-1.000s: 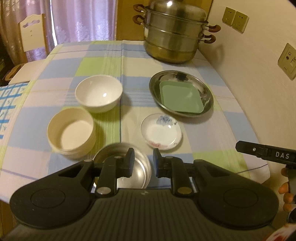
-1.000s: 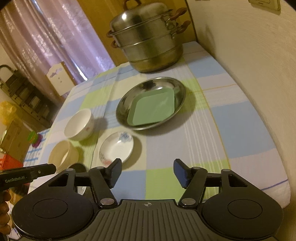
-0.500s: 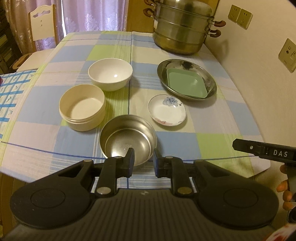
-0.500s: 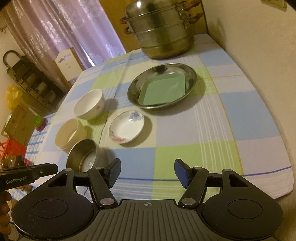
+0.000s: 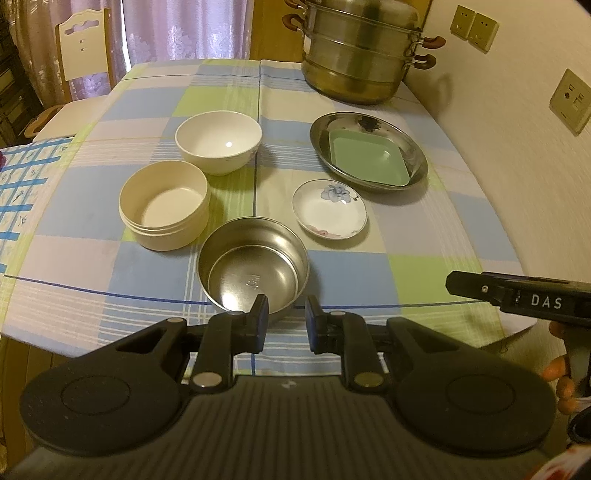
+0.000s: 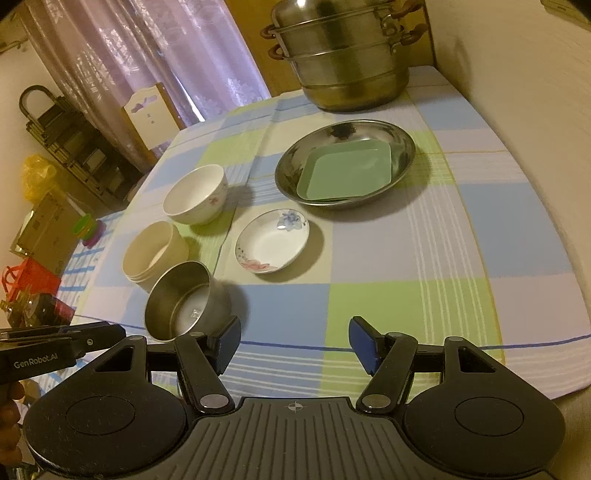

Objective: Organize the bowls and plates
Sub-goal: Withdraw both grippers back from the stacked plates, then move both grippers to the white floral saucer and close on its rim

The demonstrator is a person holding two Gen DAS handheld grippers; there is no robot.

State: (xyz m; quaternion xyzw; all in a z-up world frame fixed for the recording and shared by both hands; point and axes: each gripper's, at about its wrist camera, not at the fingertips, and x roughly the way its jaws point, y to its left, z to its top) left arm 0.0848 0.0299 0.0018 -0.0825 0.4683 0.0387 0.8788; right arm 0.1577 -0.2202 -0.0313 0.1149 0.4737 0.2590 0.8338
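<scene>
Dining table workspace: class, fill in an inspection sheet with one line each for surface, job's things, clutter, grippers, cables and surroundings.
Surface: table under a checked tablecloth, against a wall.
Job's things: white bowl, cream round container, steel bowl nearest the front edge, flowered saucer, green square plate lying inside the steel dish. All upright and empty.
Clutter: stacked steamer pot at the far end.
Grippers: left hand-held gripper narrowly open, empty, just short of the steel bowl; right hand-held gripper wide open, empty, over the front edge.
Cables: nothing seen.
Surroundings: curtains, chair, wall sockets, shelving.
</scene>
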